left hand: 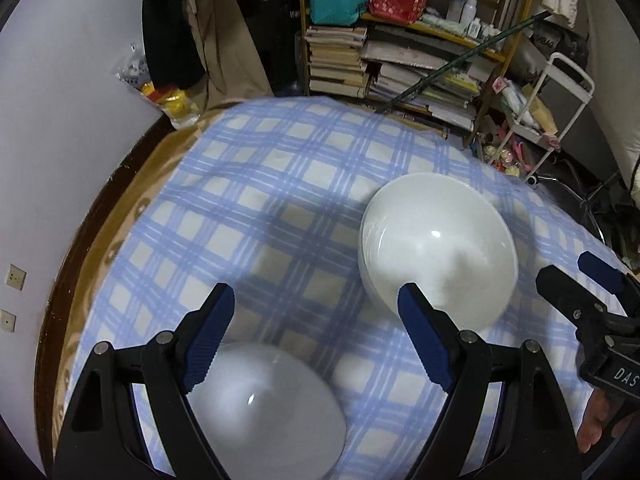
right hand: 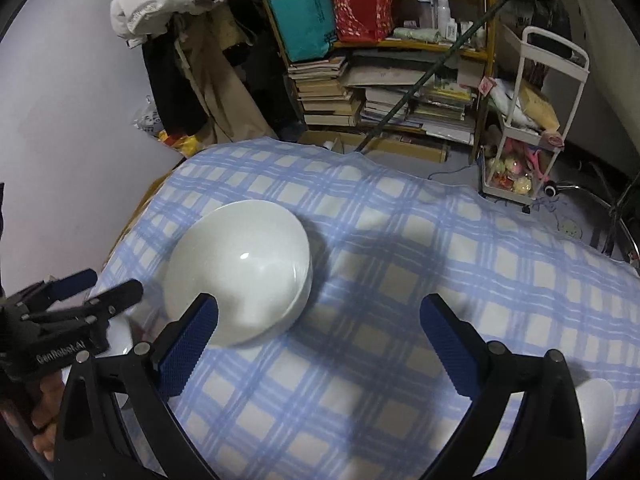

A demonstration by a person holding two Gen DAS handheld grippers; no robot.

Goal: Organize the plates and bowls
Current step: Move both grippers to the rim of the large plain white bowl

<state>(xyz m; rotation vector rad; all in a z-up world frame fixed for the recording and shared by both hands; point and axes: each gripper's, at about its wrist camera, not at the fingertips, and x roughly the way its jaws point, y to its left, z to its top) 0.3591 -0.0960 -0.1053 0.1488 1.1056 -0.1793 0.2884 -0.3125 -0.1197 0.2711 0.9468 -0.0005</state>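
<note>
A large white bowl (left hand: pixel 438 248) stands on the blue checked cloth (left hand: pixel 280 184), ahead and right of my left gripper (left hand: pixel 316 300), which is open and empty. A second white dish (left hand: pixel 264 412) lies low between its arms. The right gripper's finger (left hand: pixel 568 288) enters at the right edge. In the right wrist view the same bowl (right hand: pixel 240 272) sits ahead left of my open, empty right gripper (right hand: pixel 318 314). Another white dish (right hand: pixel 596 412) peeks out at the lower right. The left gripper (right hand: pixel 96 288) is at the left edge, with a white rim under it.
The cloth covers a table with a brown edge (left hand: pixel 132 176) on the left by a white wall. Behind it stand a yellow shelf of books (left hand: pixel 400 60), hanging clothes (left hand: pixel 208 32) and a white trolley (right hand: pixel 528 120). A long green rod (right hand: pixel 432 68) leans over the far edge.
</note>
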